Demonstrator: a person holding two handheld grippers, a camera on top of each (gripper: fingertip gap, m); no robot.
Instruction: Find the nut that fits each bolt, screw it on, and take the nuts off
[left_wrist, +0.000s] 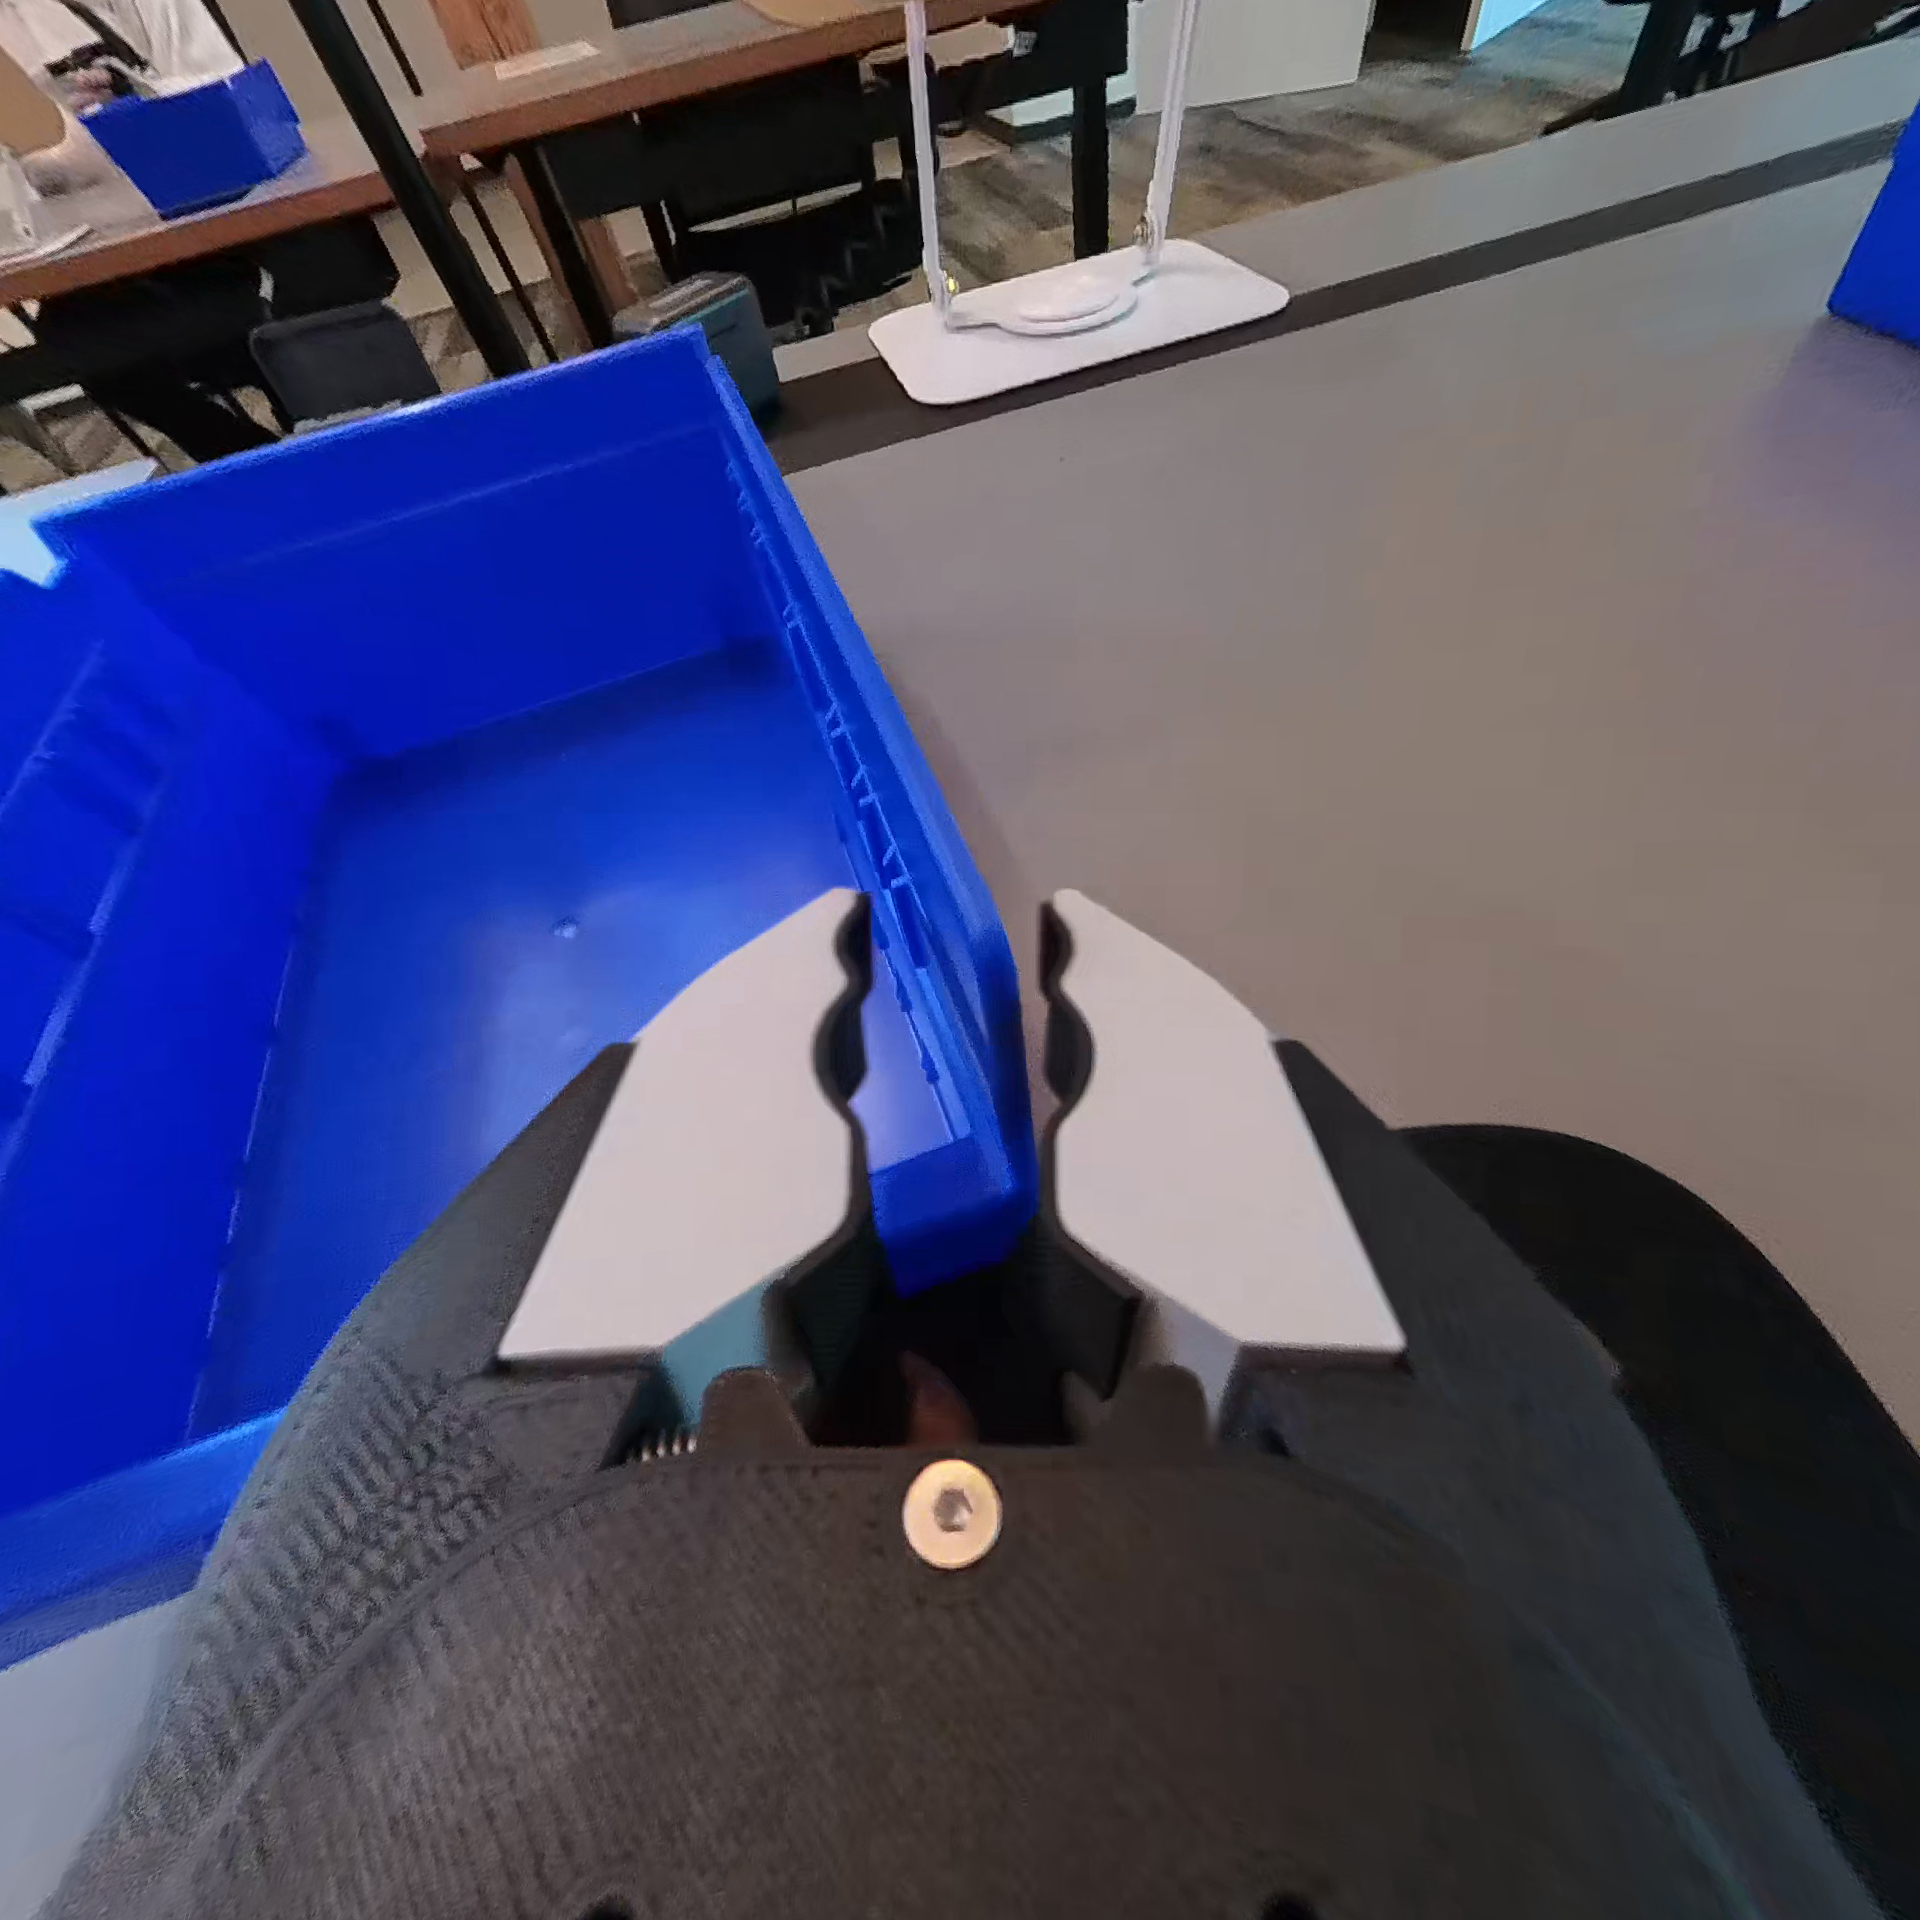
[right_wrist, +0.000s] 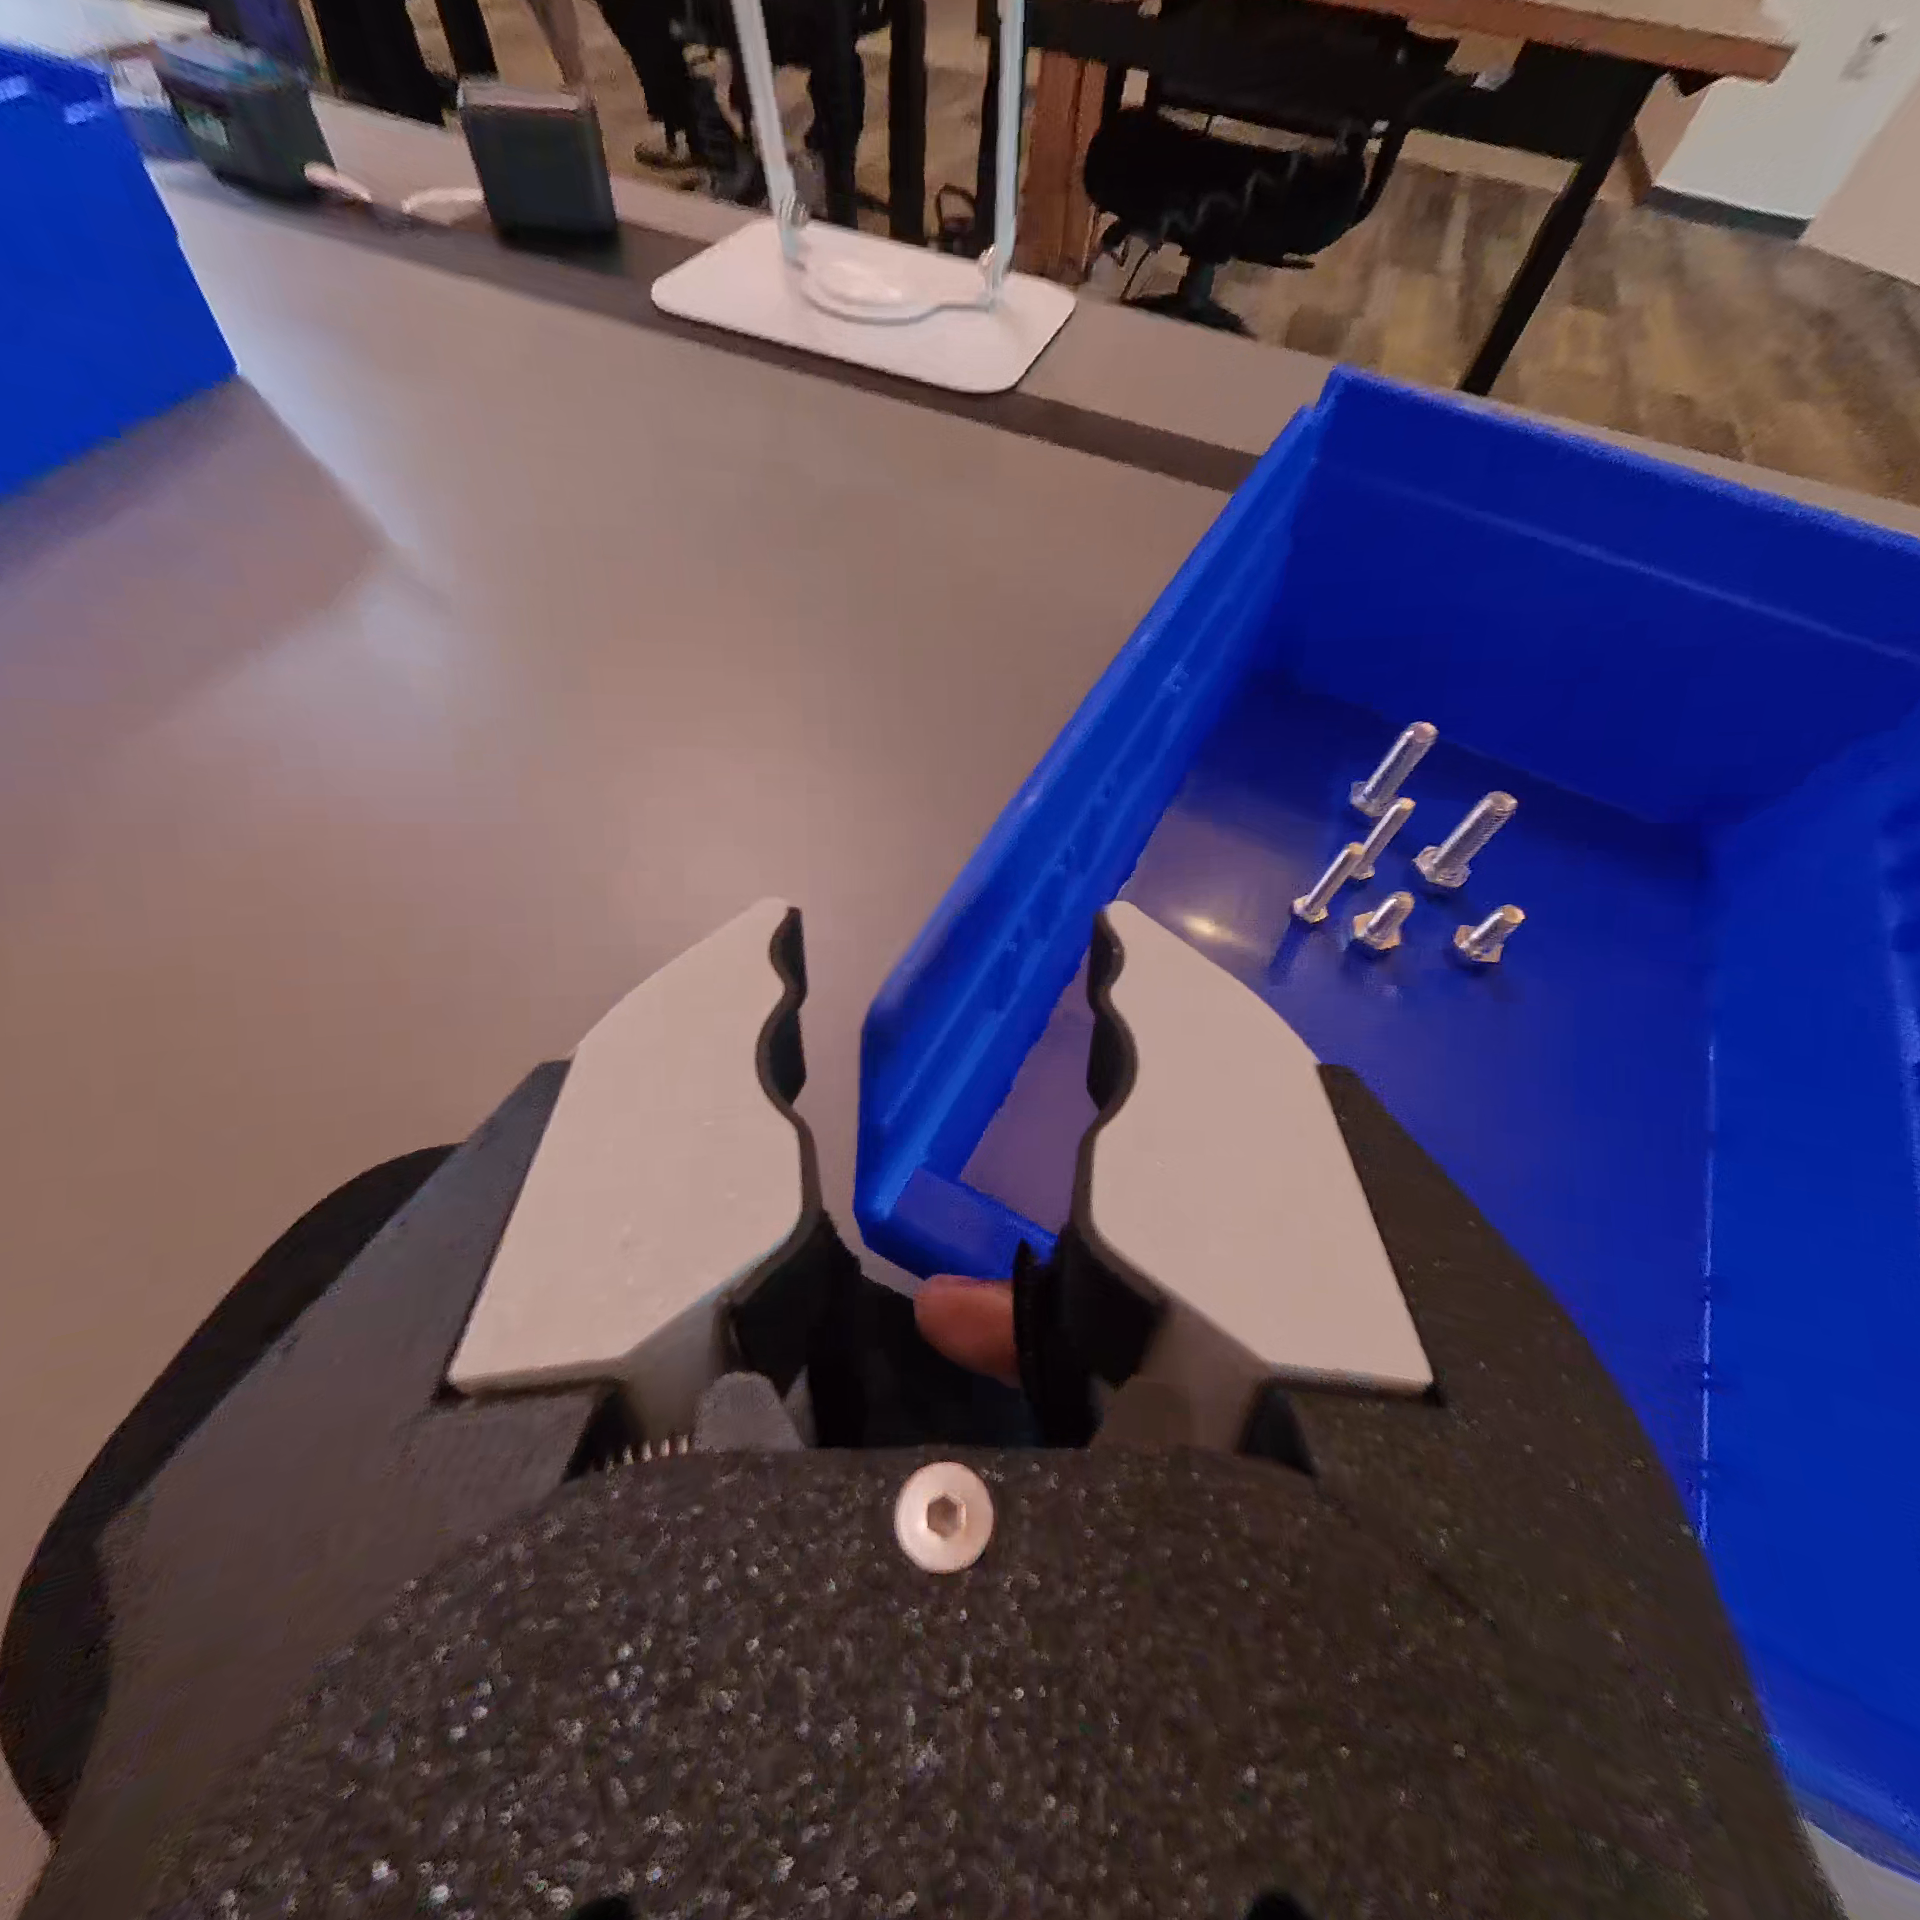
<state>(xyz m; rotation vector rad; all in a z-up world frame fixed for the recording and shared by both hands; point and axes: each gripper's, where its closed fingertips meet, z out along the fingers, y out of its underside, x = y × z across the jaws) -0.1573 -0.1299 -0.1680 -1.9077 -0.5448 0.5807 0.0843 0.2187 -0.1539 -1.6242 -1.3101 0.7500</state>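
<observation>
In the left wrist view my left gripper (left_wrist: 954, 904) straddles the right wall of an empty blue bin (left_wrist: 468, 582) near its front corner. One finger is inside the bin, the other outside, and the pads close on the wall's rim. In the right wrist view my right gripper (right_wrist: 948, 920) is open and straddles the left wall of a second blue bin (right_wrist: 1558, 582). Grey table shows between its left pad and that wall. Several silver bolts (right_wrist: 1403, 862) lie in a cluster on this bin's floor. No nuts are visible.
Both bins stand on a grey table (left_wrist: 1403, 779). A white lamp base (left_wrist: 1081, 312) sits at the far edge and also shows in the right wrist view (right_wrist: 862, 301). The other bin shows at each view's edge (left_wrist: 1881, 239), (right_wrist: 94, 291). Desks and chairs stand beyond. Some 45 cm of space lies between my two pairs of fingers.
</observation>
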